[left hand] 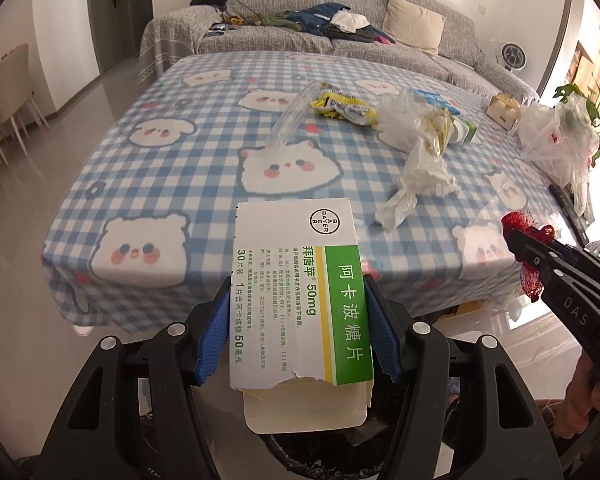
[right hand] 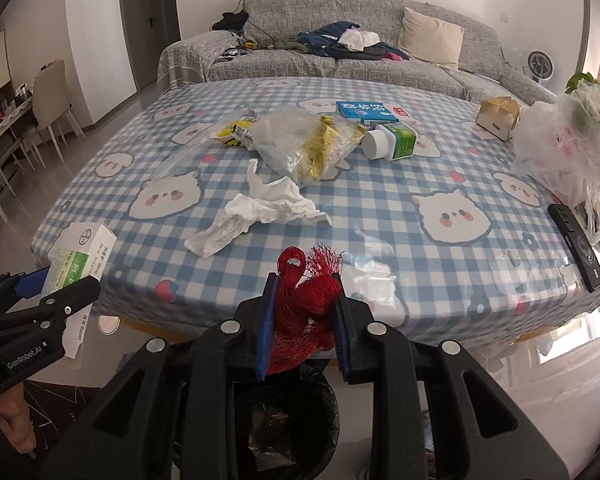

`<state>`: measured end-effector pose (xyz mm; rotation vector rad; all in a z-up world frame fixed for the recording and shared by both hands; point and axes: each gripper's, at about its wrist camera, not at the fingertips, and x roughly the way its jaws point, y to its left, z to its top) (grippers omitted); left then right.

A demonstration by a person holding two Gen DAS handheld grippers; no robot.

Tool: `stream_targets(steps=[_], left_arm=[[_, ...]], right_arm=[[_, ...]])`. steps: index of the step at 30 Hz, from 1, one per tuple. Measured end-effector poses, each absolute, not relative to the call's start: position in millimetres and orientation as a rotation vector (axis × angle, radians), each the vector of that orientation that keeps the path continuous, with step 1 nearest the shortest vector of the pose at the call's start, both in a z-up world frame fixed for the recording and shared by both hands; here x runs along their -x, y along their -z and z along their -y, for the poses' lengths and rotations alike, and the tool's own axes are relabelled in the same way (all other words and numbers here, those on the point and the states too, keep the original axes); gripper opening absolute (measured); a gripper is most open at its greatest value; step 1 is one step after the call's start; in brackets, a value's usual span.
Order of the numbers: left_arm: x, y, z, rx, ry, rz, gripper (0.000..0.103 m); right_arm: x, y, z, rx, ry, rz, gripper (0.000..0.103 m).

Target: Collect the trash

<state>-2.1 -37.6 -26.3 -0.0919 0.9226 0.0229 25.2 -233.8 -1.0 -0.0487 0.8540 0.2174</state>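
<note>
Left tongs clamp a torn Bayer medicine box off the near edge of the table; right tongs pinch a red mesh net bag above a black-lined trash bin. Crumpled tissue, plastic bags and cartons litter the checked tablecloth.

Grey sofa w/ clothes, remote, chair

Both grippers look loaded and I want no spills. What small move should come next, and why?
Probably open the right gripper: its jaws pinch the red mesh netting directly above the black-lined bin, so it should drop in. The left gripper holds the medicine box.
</note>
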Motion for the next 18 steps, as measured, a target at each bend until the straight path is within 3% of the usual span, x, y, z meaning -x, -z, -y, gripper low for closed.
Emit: stream_targets(steps=[18], left_arm=[[41.3, 80.2, 44.7, 0.114, -0.032, -0.996, 0.060]], right_arm=[[20.4, 63.3, 213.4, 0.099, -0.229, -0.980, 0.024]])
